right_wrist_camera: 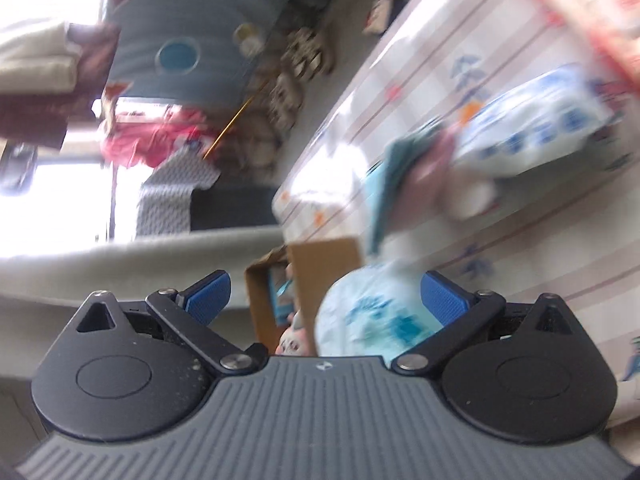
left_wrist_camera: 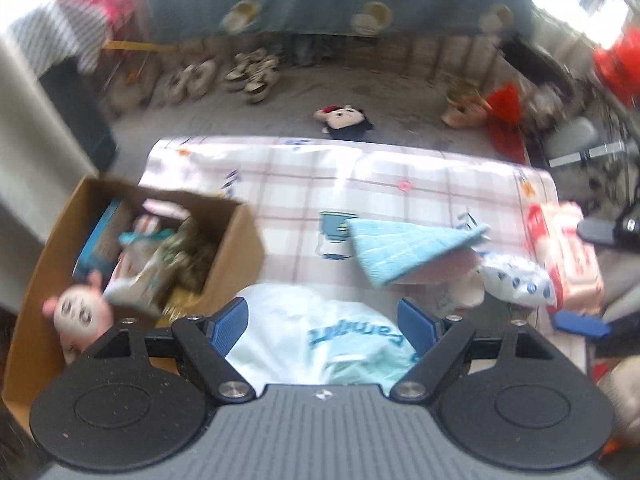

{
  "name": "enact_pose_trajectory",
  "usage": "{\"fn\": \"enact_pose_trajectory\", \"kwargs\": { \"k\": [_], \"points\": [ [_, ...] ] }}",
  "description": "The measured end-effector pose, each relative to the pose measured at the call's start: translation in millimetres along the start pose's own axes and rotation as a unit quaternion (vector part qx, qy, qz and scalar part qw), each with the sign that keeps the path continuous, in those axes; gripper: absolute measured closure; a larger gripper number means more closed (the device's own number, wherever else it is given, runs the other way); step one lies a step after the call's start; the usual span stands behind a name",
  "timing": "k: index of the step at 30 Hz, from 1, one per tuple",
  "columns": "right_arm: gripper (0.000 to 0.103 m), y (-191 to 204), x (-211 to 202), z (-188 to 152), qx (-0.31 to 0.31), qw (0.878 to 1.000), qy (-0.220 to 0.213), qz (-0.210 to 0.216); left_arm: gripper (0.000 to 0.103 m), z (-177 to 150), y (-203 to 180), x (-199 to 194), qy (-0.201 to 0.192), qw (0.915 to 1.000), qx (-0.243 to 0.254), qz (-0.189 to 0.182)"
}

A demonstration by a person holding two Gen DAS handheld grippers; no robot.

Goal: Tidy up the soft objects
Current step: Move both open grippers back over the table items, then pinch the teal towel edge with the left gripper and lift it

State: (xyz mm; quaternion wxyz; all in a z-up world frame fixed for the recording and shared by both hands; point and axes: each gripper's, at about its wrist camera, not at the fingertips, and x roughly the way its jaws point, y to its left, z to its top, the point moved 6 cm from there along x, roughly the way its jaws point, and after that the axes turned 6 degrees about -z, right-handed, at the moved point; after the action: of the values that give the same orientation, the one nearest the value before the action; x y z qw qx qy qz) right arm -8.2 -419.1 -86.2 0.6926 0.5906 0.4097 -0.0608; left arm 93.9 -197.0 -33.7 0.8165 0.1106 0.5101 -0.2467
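While tilted down over white bag [left_wrist_camera: 320, 332], both claws [left_wrist_camera: 326, 326] [right_wrist_camera: 326, 298] apart, empty.

Between the left gripper's [left_wrist_camera: 326, 326] blue ribbed pads [left_wrist_camera: 228, 326] lies a white crinkled plastic bag with teal lettering [left_wrist_camera: 320, 340]. Beyond the fingertips spreads a white tablecloth checked in pale pink-brown lines with small blue and orange motifs [left_wrist_camera: 320, 176]. Ahead to the right lies a light blue quilted cloth [left_wrist_camera: 404, 248]; left of the fingers stands a brown cardboard box [left_wrist_camera: 236, 248] with a pink-and-white plush face [left_wrist_camera: 82, 312].
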Motion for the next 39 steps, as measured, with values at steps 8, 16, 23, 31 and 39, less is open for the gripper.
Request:
{"fn": "enact_pose_trajectory", "kwargs": {
  "k": [8,16,23,31,39],
  "points": [
    [0.001,-71,-22,42,0.056,0.998,-0.022,-0.011,0.023,26,-82,65,0.014,0.9815,0.185,0.045],
    [0.001,-74,-9,52,0.066,0.998,-0.012,0.011,0.059,33,-106,135,0.082,0.9639,0.251,0.029],
    [0.001,-88,-12,58,0.083,0.997,-0.007,0.008,0.096,40,-107,132,0.079,0.9683,0.237,0.005],
    [0.001,-93,-9,56,0.090,0.996,-0.004,0.009,0.098,65,-97,99,0.037,0.9802,0.194,-0.004],
    [0.001,-91,-13,51,0.092,0.996,-0.010,0.016,0.098,102,-96,35,-0.017,0.9898,0.132,-0.051]
  ]
}}
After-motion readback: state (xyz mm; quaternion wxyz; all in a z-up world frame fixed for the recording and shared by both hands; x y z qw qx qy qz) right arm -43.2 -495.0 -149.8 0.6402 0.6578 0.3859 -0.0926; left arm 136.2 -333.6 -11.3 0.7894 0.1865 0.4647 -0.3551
